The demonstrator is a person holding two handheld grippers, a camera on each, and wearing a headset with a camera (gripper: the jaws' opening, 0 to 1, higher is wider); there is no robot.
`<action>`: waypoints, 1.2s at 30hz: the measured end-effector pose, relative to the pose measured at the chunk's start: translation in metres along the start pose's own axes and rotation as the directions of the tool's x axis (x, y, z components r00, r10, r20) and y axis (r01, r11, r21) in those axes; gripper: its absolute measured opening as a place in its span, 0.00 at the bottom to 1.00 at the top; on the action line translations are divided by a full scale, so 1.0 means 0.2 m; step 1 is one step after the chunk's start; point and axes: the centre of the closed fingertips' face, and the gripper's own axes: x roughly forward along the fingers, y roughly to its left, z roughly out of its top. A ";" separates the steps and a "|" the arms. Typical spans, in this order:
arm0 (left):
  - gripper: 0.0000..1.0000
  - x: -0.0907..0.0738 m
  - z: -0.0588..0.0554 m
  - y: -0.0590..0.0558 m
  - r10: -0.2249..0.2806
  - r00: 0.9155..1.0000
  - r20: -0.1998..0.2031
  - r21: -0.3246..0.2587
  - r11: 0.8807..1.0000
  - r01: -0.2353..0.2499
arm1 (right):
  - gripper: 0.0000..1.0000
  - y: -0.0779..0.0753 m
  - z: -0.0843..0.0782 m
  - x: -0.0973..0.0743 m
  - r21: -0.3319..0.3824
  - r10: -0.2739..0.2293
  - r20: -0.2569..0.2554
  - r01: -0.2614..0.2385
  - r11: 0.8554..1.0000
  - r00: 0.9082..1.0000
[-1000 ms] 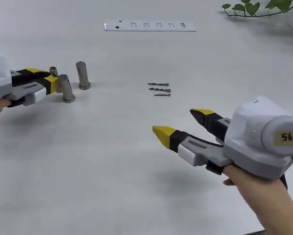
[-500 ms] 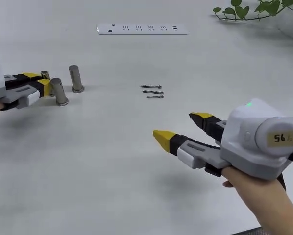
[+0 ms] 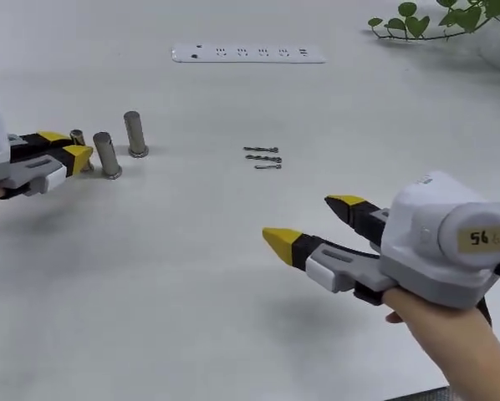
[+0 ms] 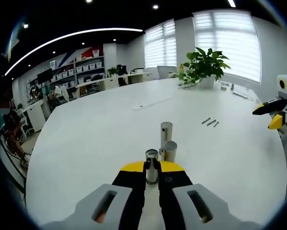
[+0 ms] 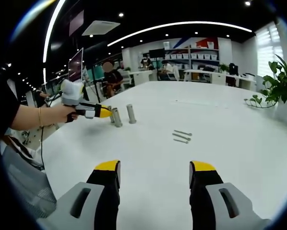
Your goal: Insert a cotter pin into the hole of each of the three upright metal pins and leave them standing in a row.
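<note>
Drawing one pin clear of the other two

Compared with a second ago, the left tool (image 3: pixel 67 145) sits slightly further back from the two free pins (image 3: pixel 106 154), so a gap now shows between its yellow tips and the nearer of them. Its jaws are clamped together on a metal pin (image 4: pixel 151 163), which stands upright between the tips. The jaws hide the pin's foot, so I cannot tell whether it rests on the surface (image 3: pixel 191 276) or hangs just above it. Both free pins stand upright just beyond the left tool's tips, one behind the other in the left gripper view.

The right tool (image 3: pixel 314 219) has hardly moved. Its jaws stay wide apart with nothing between them, and it hovers above the surface. The three cotter pins (image 3: pixel 262 157) lie side by side ahead of it, well apart from its tips and untouched.

For the task, this looks like the first pin being steadied and separated for pinning. No cotter pin has been fitted yet, so picking one up is probably the right tool's next job
</note>
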 end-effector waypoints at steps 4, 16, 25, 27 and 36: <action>0.05 -0.05 0.00 -0.05 -0.010 1.000 0.009 -0.012 1.000 0.010 | 0.55 0.01 0.00 -0.01 -0.005 0.006 -0.001 -0.006 1.000 1.000; 0.05 -0.12 0.01 -0.30 -0.070 0.997 0.013 0.027 0.997 0.069 | 0.55 0.05 -0.01 -0.04 -0.010 0.028 -0.002 -0.028 1.000 1.000; 0.05 -0.06 0.05 -0.52 -0.155 0.987 0.026 0.029 0.988 0.155 | 0.55 0.07 -0.01 -0.05 -0.014 0.041 -0.002 -0.041 0.999 0.999; 0.05 -0.04 0.06 -0.56 -0.181 0.983 0.033 0.035 0.983 0.180 | 0.55 0.07 -0.01 -0.05 -0.013 0.042 -0.002 -0.042 0.999 0.999; 0.05 0.05 0.06 -0.72 -0.254 0.967 0.030 0.074 0.965 0.251 | 0.55 0.05 -0.02 -0.07 -0.013 0.039 -0.006 -0.039 0.999 0.999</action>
